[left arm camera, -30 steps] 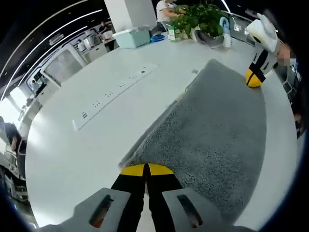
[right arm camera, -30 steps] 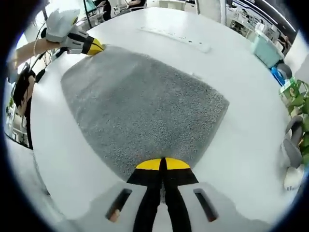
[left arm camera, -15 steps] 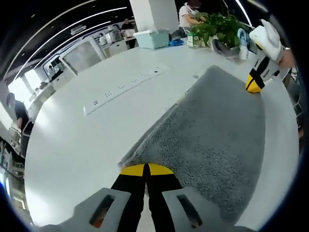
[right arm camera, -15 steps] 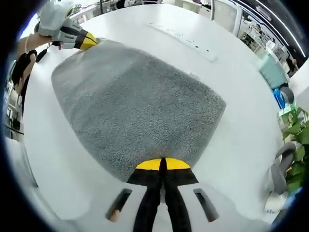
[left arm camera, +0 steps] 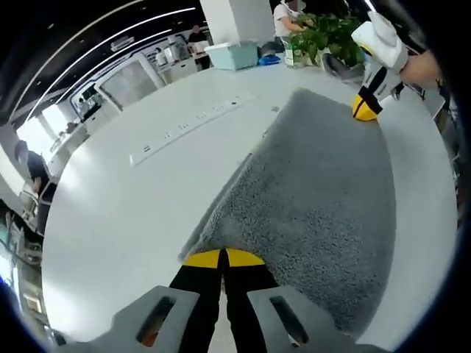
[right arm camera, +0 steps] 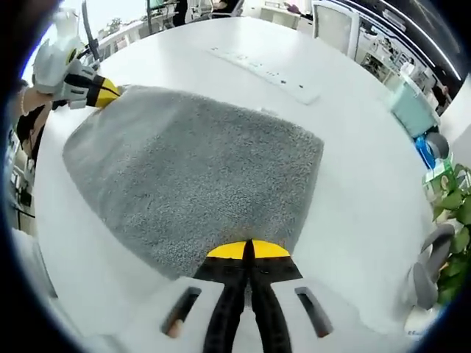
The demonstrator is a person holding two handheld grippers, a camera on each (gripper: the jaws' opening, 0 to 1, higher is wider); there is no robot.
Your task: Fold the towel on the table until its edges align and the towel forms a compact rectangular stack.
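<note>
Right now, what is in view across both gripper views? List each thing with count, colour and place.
towel: one, grey, spread on the table, a corner pinched by each claw.
table: one, white, under the towel.
power strip: one, white, set in the table beyond the towel's far edge.
storage bin: one, pale teal, at the far table edge in the left gripper view.
potted plant: one, green, at the far end of the table.
people: at least two, in the background around the room.
left claw: one, black with yellow tips, shut on a towel corner.
right claw: one, black with yellow tips, shut on the opposite towel corner.
</note>
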